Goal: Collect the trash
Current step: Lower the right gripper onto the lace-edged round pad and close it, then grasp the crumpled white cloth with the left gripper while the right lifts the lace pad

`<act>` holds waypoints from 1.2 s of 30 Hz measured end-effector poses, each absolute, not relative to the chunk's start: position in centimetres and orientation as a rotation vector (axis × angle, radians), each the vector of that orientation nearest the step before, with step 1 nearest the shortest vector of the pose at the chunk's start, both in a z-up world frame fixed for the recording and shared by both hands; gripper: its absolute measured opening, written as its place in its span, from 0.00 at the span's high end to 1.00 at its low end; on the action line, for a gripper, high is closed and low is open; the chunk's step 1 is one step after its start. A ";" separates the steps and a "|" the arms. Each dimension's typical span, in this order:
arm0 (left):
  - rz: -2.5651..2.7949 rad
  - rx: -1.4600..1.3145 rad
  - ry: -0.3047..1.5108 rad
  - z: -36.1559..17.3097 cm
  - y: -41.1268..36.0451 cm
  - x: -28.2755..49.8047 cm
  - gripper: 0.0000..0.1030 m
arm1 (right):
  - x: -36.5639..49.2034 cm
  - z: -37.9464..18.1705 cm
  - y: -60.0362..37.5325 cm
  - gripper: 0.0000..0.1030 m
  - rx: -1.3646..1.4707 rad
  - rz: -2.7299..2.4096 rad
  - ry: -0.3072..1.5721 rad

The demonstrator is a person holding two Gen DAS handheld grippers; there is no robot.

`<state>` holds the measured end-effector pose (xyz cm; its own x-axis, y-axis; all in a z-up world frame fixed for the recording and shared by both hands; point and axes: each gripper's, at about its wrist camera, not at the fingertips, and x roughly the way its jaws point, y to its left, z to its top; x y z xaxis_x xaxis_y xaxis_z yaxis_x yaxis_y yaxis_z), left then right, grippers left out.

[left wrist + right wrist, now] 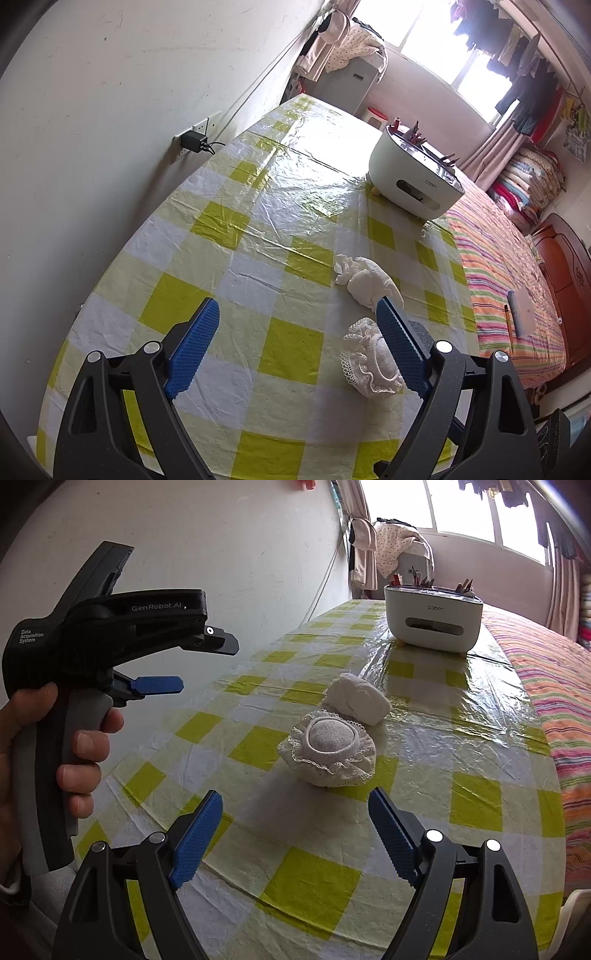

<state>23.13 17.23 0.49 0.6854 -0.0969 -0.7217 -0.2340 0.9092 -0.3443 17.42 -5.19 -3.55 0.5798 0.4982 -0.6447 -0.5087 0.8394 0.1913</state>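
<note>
Two pieces of trash lie on the yellow-and-white checked tablecloth [288, 347]. One is a lace-edged white cloth pad [373, 365] [328, 753]. Just beyond it is a crumpled white wad [365, 284] [356, 698]. A white tabletop bin [413, 177] [432, 622] stands farther back with scraps poking out of its top. My left gripper [295, 312] is open above the cloth, and the lace pad lies beside its right finger. From the right wrist it shows at the left [208, 666], held by a hand. My right gripper [295, 795] is open and empty, just short of the lace pad.
A white wall runs along the table's left side, carrying a socket with a black charger [195, 142]. A bed with a striped cover [498, 258] [546, 686] borders the table on the right, with a flat device [521, 314] lying on it.
</note>
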 end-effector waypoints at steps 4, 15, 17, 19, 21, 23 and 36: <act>0.122 -0.396 0.789 0.8 17.2 23.0 0.17 | 19.7 -4.0 -4.4 0.23 -0.015 0.569 0.795; 0.154 -0.234 0.744 1.3 15.8 24.6 0.17 | 25.0 -5.9 -2.5 0.23 -0.055 0.554 0.899; 0.142 -0.192 0.746 1.2 15.0 25.2 0.17 | 25.6 -6.3 -2.4 0.24 -0.055 0.561 0.910; 0.126 -0.178 0.762 0.9 14.6 25.7 0.17 | 26.0 -6.8 -2.4 0.37 -0.067 0.567 0.922; 0.115 -0.194 0.777 0.6 14.5 26.0 0.17 | 26.1 -6.9 -2.9 0.54 -0.043 0.585 0.925; 0.106 -0.216 0.796 0.4 14.4 26.4 0.17 | 25.7 -6.9 -3.5 0.55 -0.035 0.596 0.920; 0.126 -0.395 0.991 -2.7 11.9 31.5 0.17 | 19.8 -3.8 -9.9 0.56 0.086 0.676 0.805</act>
<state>31.50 11.92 -2.72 0.5474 -0.0743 -0.8336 -0.2812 0.9218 -0.2668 19.84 -9.88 -3.78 0.4969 0.5890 -0.6373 -0.5260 0.7885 0.3187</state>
